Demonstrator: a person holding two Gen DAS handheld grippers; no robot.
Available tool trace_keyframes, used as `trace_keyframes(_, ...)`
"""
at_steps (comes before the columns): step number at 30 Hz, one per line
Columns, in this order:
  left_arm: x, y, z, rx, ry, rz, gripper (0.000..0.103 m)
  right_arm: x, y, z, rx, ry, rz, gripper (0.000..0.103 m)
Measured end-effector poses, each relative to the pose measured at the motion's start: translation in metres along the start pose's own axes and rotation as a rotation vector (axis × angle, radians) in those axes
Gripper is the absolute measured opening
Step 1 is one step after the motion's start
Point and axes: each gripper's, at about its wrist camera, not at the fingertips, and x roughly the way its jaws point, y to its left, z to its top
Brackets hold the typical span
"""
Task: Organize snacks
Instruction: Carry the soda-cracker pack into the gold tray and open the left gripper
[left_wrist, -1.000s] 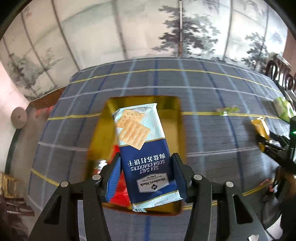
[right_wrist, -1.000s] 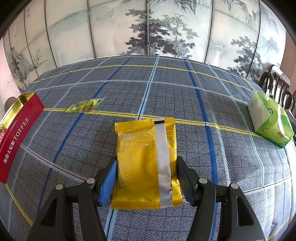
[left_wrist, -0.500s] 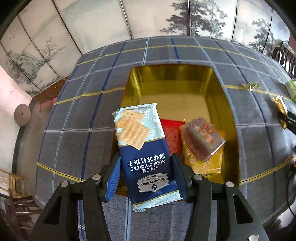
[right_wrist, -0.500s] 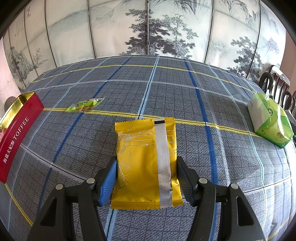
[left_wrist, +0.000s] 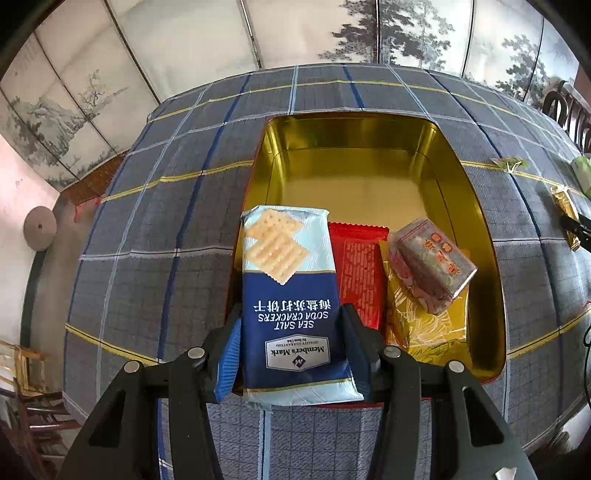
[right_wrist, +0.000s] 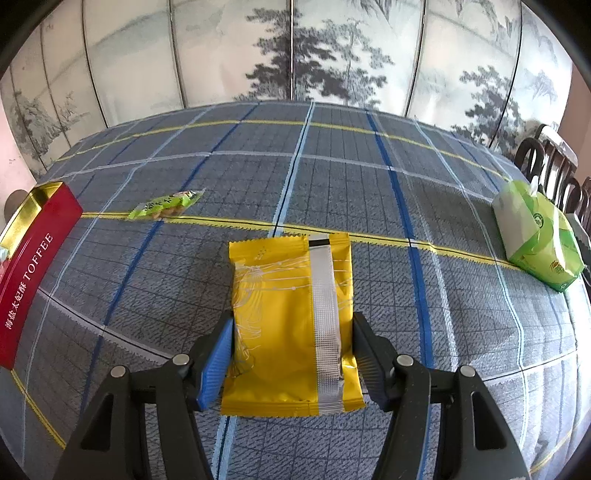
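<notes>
Now we are hovering the left gripper (left_wrist: 290, 350), clamping the cracker pack (left_wrist: 291, 306), at lower centre over the gold tin (left_wrist: 369, 162); releasing crooked risks snagging its rim. Our right gripper (right_wrist: 291, 354) is pinching the yellow packet (right_wrist: 291, 321) above the tablecloth (right_wrist: 461, 332).

Wrist cams; shared tin (left_wrist: 476, 206) (right_wrist: 33, 236)

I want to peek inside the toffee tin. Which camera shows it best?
The left wrist view: it looks down into the open gold tin, with snacks lying inside. The right wrist view shows only its red side at the left edge.
</notes>
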Motion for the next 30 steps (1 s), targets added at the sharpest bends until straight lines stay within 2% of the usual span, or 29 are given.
trace_keyframes(6,0.0,0.002,-0.004,-0.015,-0.007,-0.008,0.049,0.003,0.0,0.007,0.003,0.068,-0.001,0.063)
trace_keyframes(11,-0.005,0.004,-0.008,-0.024,-0.024,-0.021,0.05,0.001,-0.001,0.006,0.011,0.076,-0.015,0.061)
trace_keyframes(14,-0.009,0.005,-0.011,-0.033,-0.033,-0.033,0.054,0.0,0.001,0.005,0.027,0.068,-0.029,0.061)
trace_keyframes(16,-0.012,0.005,-0.012,-0.04,-0.041,-0.04,0.061,-0.001,0.001,0.004,0.042,0.064,-0.039,0.061)
trace_keyframes(21,-0.023,0.007,-0.017,-0.071,-0.07,-0.05,0.066,-0.005,0.011,0.002,0.062,0.049,-0.063,0.061)
trace_keyframes(26,-0.036,0.012,-0.022,-0.108,-0.111,-0.027,0.071,-0.027,0.034,0.005,0.075,0.014,-0.021,0.061)
trace_keyframes(30,-0.046,0.016,-0.029,-0.146,-0.135,-0.029,0.074,-0.046,0.069,0.012,0.033,-0.002,0.041,0.061)
